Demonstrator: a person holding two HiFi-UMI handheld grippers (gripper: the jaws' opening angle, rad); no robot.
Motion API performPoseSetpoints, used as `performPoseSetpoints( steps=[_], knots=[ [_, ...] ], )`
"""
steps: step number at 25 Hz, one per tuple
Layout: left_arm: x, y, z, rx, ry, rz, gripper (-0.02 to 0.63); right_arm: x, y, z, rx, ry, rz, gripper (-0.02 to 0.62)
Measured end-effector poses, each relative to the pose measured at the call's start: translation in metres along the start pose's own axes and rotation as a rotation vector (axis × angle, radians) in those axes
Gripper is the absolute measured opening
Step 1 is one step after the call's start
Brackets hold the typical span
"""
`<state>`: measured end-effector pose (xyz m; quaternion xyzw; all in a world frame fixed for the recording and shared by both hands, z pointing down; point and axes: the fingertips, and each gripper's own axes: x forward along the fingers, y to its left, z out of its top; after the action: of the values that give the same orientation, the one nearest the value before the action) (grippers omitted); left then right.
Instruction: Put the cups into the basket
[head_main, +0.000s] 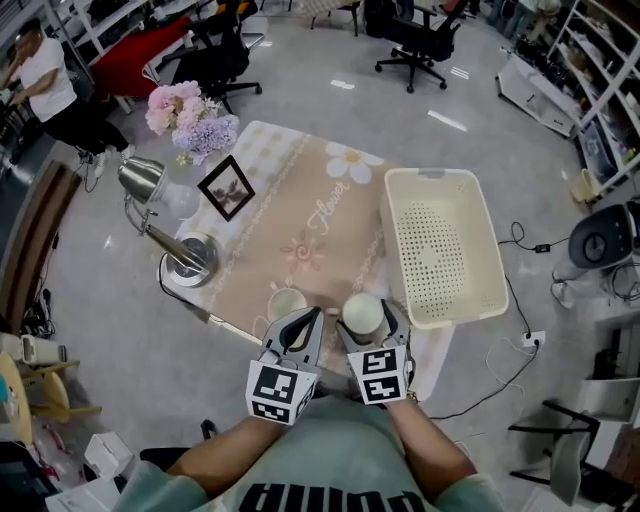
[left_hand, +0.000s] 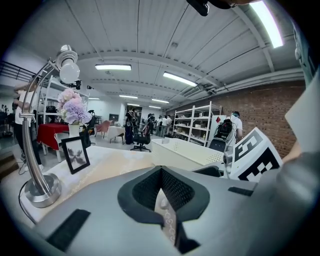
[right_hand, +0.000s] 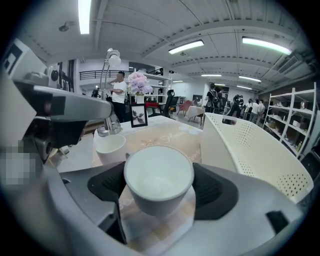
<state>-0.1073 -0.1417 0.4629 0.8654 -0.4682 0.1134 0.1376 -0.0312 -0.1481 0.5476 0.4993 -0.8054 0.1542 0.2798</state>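
A white cup (head_main: 362, 312) sits between the jaws of my right gripper (head_main: 368, 320), which is shut on it near the table's front edge, just left of the basket. From the right gripper view, the cup (right_hand: 159, 175) stands upright and empty above the cloth. A second white cup (head_main: 287, 300) rests on the cloth to its left, also visible as the cup (right_hand: 110, 147) beyond the jaws. My left gripper (head_main: 308, 322) hovers just right of that cup, shut with nothing in it (left_hand: 162, 192). The cream perforated basket (head_main: 440, 245) lies empty at the table's right.
A silver desk lamp (head_main: 185, 255), a black photo frame (head_main: 226, 187) and a vase of pink and purple flowers (head_main: 190, 118) stand along the table's left side. Black office chairs (head_main: 415, 40) and shelves stand farther off on the floor.
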Motion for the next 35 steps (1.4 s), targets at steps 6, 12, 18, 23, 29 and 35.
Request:
performPoseSetpoints(
  steps=[6,12,18,23,29,35],
  knots=[
    [-0.014,0.011,0.01,0.002,-0.038,-0.011,0.003,-0.02,0.009,0.029,0.013,-0.046,-0.026,0.385],
    [-0.03,0.016,0.022,-0.002,-0.081,-0.028,0.003,-0.039,0.011,0.051,0.031,-0.09,-0.066,0.385],
    [-0.027,0.017,0.042,-0.005,-0.108,-0.001,0.003,-0.056,-0.006,0.092,0.036,-0.162,-0.051,0.385],
    [-0.002,0.004,0.057,0.005,-0.104,0.006,0.003,-0.06,-0.039,0.112,0.028,-0.185,-0.053,0.385],
    [0.035,-0.023,0.084,0.029,-0.114,0.002,0.003,-0.066,-0.086,0.114,0.041,-0.183,-0.067,0.385],
    [0.076,-0.048,0.096,0.036,-0.098,-0.01,0.003,-0.058,-0.14,0.112,0.07,-0.179,-0.097,0.385]
  ],
)
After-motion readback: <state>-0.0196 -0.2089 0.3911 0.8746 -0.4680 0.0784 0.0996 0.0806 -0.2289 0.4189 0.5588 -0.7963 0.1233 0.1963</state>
